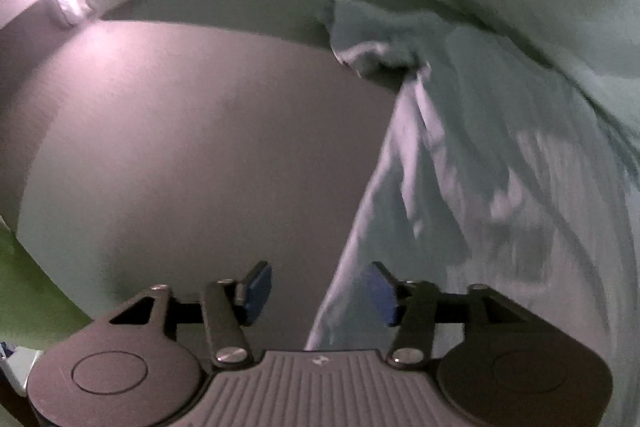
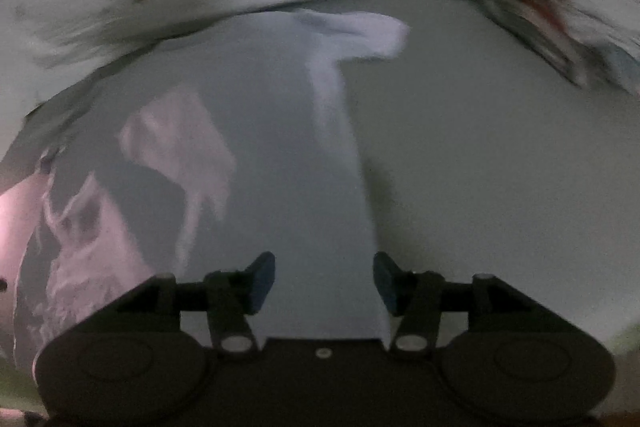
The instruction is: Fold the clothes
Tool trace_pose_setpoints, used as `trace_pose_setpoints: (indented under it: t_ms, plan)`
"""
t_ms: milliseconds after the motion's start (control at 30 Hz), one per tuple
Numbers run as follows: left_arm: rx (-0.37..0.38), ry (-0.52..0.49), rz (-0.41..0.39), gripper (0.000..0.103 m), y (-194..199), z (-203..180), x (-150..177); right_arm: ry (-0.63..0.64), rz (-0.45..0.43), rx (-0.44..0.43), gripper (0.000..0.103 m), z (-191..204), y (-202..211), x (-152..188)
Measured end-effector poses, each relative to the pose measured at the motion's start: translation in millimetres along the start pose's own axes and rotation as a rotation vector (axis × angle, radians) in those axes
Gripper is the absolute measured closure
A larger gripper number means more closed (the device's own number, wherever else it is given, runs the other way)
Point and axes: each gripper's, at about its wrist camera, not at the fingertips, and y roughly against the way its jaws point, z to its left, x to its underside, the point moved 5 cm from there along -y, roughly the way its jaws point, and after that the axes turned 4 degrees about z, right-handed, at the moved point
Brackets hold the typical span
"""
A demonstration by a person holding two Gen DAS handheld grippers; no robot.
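Garment (image 1: 500,155) – pale, rumpled | grey table (image 1: 180,147) | left tool (image 1: 316,291), right tool (image 2: 324,279) – both agape, empty

motion blur smears the pale garment (image 2: 248,167); a dark patterned thing (image 2: 532,15) is too blurred to identify.

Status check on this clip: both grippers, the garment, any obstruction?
Left gripper open, empty. Right gripper open, empty. Pale garment lies rumpled on the grey table, not gripped. Nothing blocking.
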Motion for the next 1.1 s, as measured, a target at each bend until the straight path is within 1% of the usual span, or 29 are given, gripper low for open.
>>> trace_pose_setpoints:
  t_ms: [33, 67, 133, 167, 200, 267, 300, 367, 400, 467, 533, 633, 700, 800, 833, 933, 1067, 1100]
  plan:
    - [-0.001, 0.018, -0.011, 0.04, 2, 1, -5, 0.048, -0.01, -0.01, 0.033, 11, -8, -4]
    - [-0.001, 0.03, -0.019, 0.04, 3, 2, -10, 0.097, -0.019, -0.016, 0.025, 25, -17, -8]
    - [0.003, 0.024, -0.03, 0.037, 7, 5, -18, 0.168, -0.025, -0.044, 0.02, 52, -34, -17]
    - [0.003, 0.001, -0.041, 0.03, 6, 4, -24, 0.183, -0.029, -0.065, 0.016, 65, -41, -22]
    - [0.002, -0.023, -0.053, 0.024, 6, 4, -31, 0.185, -0.035, -0.09, 0.013, 78, -47, -26]
    - [-0.001, -0.063, -0.059, 0.02, -4, 5, -47, 0.184, -0.05, -0.136, 0.006, 103, -60, -34]
    - [-0.003, -0.083, -0.062, 0.021, -9, 6, -55, 0.179, -0.062, -0.147, 0.004, 113, -68, -38]
    - [-0.006, -0.123, -0.067, 0.021, -19, 7, -71, 0.17, -0.088, -0.152, 0.002, 135, -84, -45]
    - [0.008, -0.141, -0.065, 0.02, -24, 9, -80, 0.165, -0.108, -0.144, 0.001, 146, -92, -48]
    - [0.034, -0.179, -0.061, 0.02, -36, 12, -100, 0.14, -0.149, -0.118, 0.0, 163, -105, -53]
    - [0.055, -0.225, -0.063, 0.019, -49, 14, -122, 0.095, -0.164, -0.084, 0.0, 174, -117, -56]
    - [0.094, -0.271, -0.073, 0.017, -75, 17, -161, 0.017, -0.159, -0.029, 0.0, 182, -131, -55]
    - [0.125, -0.285, -0.072, 0.016, -93, 17, -184, -0.015, -0.156, 0.028, 0.0, 185, -142, -49]
    - [0.195, -0.302, -0.044, 0.014, -123, 13, -217, 0.011, -0.197, 0.137, 0.0, 194, -150, -42]
    - [0.223, -0.309, -0.038, 0.014, -131, 10, -226, 0.006, -0.209, 0.156, 0.0, 196, -151, -42]
    - [0.274, -0.334, -0.052, 0.011, -154, 0, -252, -0.037, -0.243, 0.19, 0.0, 196, -153, -41]
    - [0.293, -0.375, -0.079, 0.011, -175, -13, -277, -0.047, -0.253, 0.203, 0.0, 198, -155, -44]
    - [0.299, -0.38, -0.103, 0.014, -176, -15, -281, -0.05, -0.254, 0.206, 0.0, 199, -156, -45]
